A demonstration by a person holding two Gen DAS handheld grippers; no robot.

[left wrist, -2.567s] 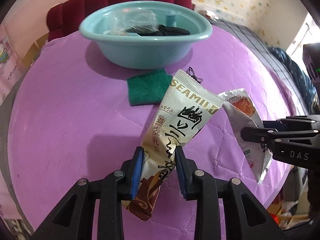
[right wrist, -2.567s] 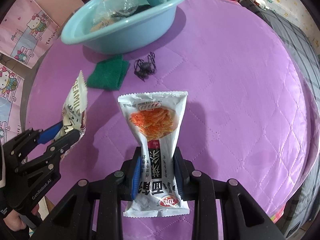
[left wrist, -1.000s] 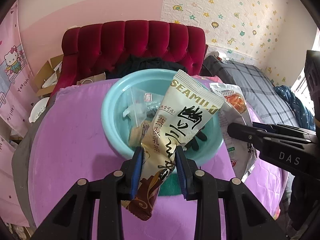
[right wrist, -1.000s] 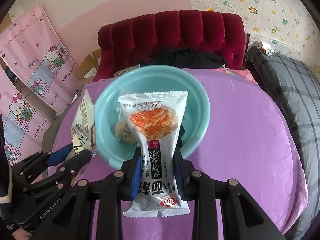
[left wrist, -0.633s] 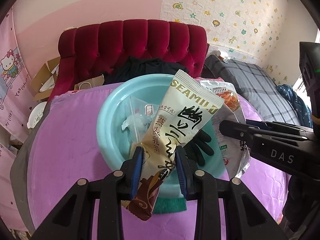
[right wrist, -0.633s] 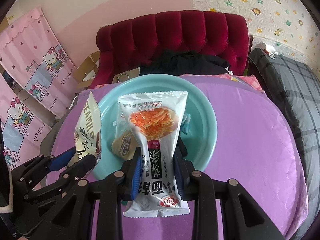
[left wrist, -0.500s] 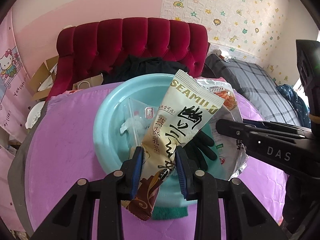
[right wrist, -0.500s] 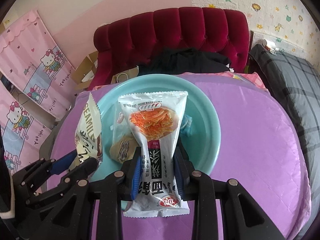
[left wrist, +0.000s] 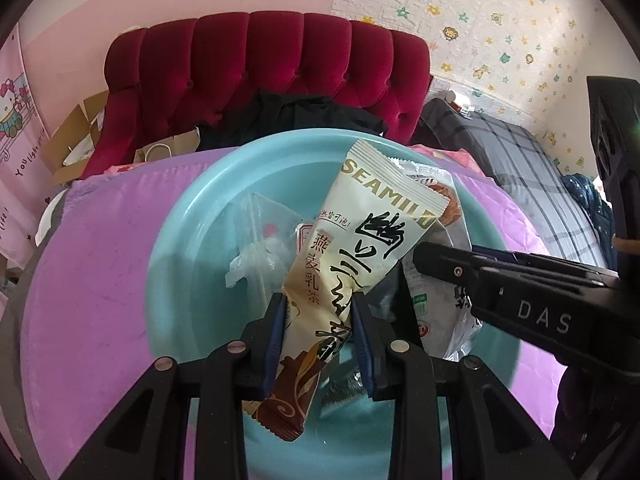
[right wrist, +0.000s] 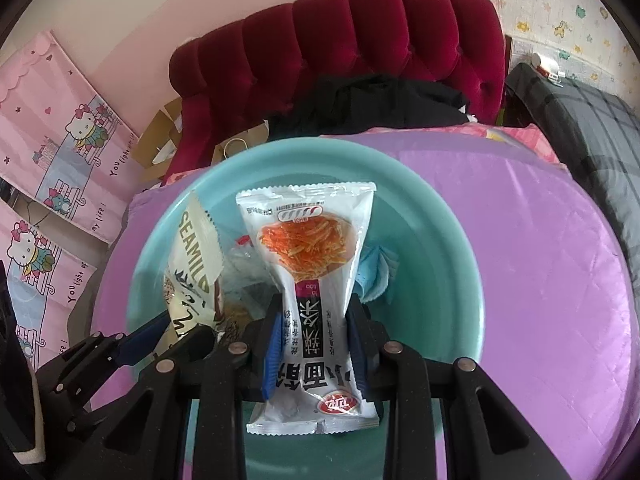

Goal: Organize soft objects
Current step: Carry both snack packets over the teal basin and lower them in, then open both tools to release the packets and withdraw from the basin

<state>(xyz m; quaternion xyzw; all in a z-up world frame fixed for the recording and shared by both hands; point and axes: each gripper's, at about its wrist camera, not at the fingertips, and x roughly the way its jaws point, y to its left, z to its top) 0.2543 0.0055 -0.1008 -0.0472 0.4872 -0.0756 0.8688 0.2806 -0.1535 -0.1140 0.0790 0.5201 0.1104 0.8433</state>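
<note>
Now both packets have been carried over the teal basin (left wrist: pixel 180 240): the SEAMILD packet (left wrist: pixel 360 236) is clamped in the left gripper (left wrist: pixel 320 336), the noodle snack packet (right wrist: pixel 316 264) in the right gripper (right wrist: pixel 314 344); release is judged next.

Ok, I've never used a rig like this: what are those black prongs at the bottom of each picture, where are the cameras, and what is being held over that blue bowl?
There is no robot arm here. A person carries a pair of hand-held tongs in each hand, and a fisheye camera on each looks forward along its two fingers. So the black prongs are the tongs seen from behind.

In the left wrist view, the left tongs are shut on a cream SEAMILD packet. In the right wrist view, the right tongs are shut on a white noodle snack packet. Each view also shows the other tongs at its edge.

Both packets hang over a light blue basin on a purple quilted cover. Inside lie a clear plastic bag and other small things.
</note>
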